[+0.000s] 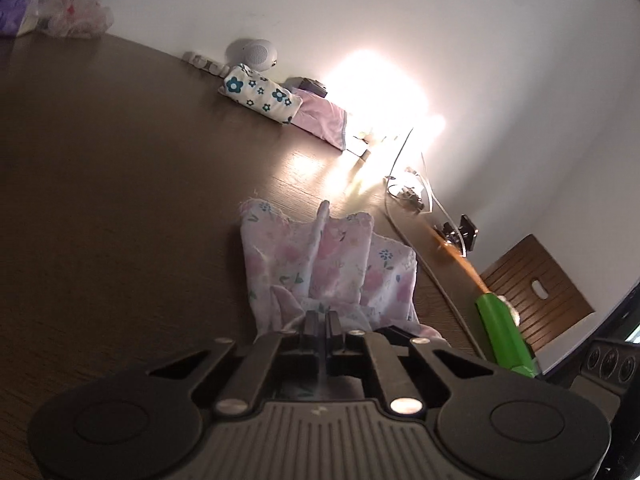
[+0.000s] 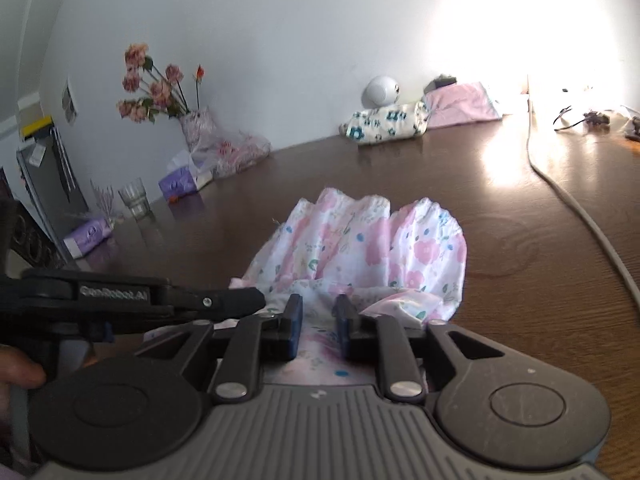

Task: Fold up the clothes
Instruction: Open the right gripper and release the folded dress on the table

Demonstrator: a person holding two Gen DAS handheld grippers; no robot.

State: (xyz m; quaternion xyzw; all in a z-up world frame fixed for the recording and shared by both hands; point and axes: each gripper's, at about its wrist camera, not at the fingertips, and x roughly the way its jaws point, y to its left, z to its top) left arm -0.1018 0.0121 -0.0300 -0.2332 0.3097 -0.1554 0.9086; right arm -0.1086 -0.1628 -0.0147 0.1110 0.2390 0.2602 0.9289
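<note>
A white garment with pink flowers [image 1: 320,272] lies bunched on the brown wooden table [image 1: 120,200]. My left gripper [image 1: 322,320] is shut on its near edge, and a thin fold of cloth rises from between the fingers. In the right wrist view the same garment [image 2: 380,248] spreads out ahead, its gathered edge pointing away. My right gripper [image 2: 320,314] stands open over the near part, with cloth lying between and under its fingers. The left gripper [image 2: 258,300] reaches in from the left, its tip at the cloth's left edge, held by a person's hand [image 2: 16,372].
Folded clothes lie by the far wall: a blue-flowered piece [image 2: 386,124] and a pink one [image 2: 464,106], beside a round white device [image 2: 382,88]. A white cable [image 2: 580,216] crosses the table at right. A flower vase [image 2: 196,128], glass [image 2: 134,200] and tissue packs [image 2: 180,184] stand at left. A wooden chair [image 1: 536,292] is at the right edge.
</note>
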